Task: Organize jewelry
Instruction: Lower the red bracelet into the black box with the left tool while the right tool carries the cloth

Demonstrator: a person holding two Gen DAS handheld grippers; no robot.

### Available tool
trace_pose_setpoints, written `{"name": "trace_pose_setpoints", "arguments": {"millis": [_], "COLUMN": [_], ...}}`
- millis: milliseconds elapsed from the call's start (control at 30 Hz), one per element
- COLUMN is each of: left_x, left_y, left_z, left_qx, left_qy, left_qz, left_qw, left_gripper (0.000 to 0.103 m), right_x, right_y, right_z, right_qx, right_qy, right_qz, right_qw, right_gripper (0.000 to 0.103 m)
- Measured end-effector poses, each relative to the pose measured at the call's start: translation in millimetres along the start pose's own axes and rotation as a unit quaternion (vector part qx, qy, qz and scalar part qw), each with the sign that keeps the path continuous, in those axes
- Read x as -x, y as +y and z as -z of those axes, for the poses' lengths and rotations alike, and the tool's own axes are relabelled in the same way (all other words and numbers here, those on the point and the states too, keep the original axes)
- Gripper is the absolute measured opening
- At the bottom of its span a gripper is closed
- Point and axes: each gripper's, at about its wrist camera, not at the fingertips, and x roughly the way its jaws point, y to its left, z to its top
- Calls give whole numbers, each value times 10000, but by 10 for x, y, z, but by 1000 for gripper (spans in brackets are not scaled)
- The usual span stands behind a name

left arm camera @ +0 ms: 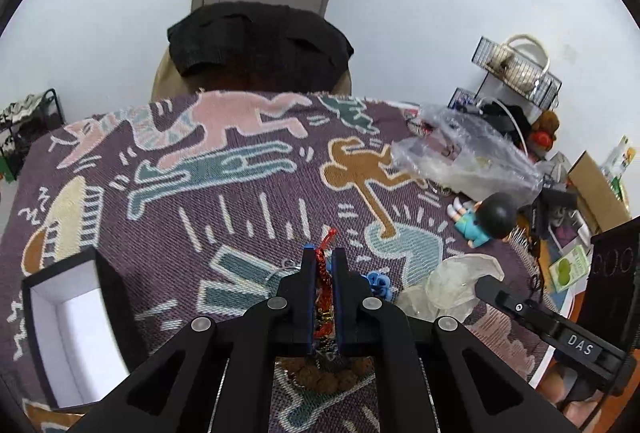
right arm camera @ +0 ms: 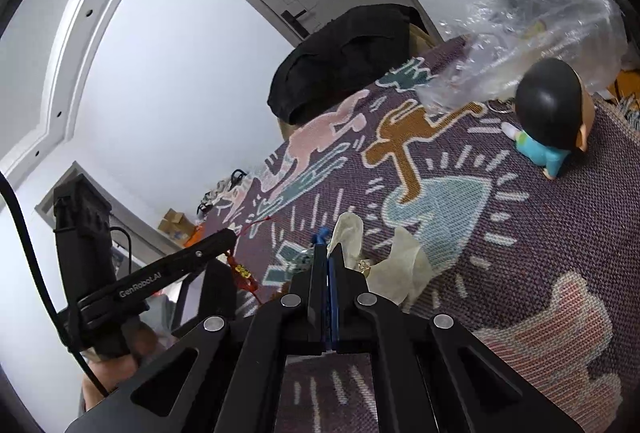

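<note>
A patterned woven cloth [left arm camera: 240, 193] covered the table, an open black box [left arm camera: 72, 329] at its left edge. The left gripper [left arm camera: 325, 257] was clenched on a red tasselled charm [left arm camera: 325, 297], lifted above the cloth. The right gripper [right arm camera: 327, 253] was fully closed, holding nothing, beside a crumpled clear pouch [right arm camera: 400, 265].

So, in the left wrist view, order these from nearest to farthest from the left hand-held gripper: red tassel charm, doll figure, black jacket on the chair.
1. Red tassel charm: clamped in the left hand-held gripper.
2. Doll figure: right, mid-table.
3. Black jacket: beyond the table's far edge.
</note>
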Motion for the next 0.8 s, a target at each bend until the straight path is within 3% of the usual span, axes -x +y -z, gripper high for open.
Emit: {"name": "trace_pose_setpoints", "arguments": {"millis": [433, 800], "left_x": [615, 826], "left_y": [666, 1279], "left_z": [-16, 204], "left_qx": [500, 837], "left_qy": [-499, -581], "left_qz": [-178, -446], "left_qw": [9973, 9938], "left_gripper": [7, 7], "right_x": [-67, -93], "right_y": [754, 1536], "right_z": [-73, -147], "right_qx": [544, 1134], "right_qy": [-78, -132], "right_qz": [-291, -599], "right_qw": [9981, 9916], "right_gripper": [3, 3]}}
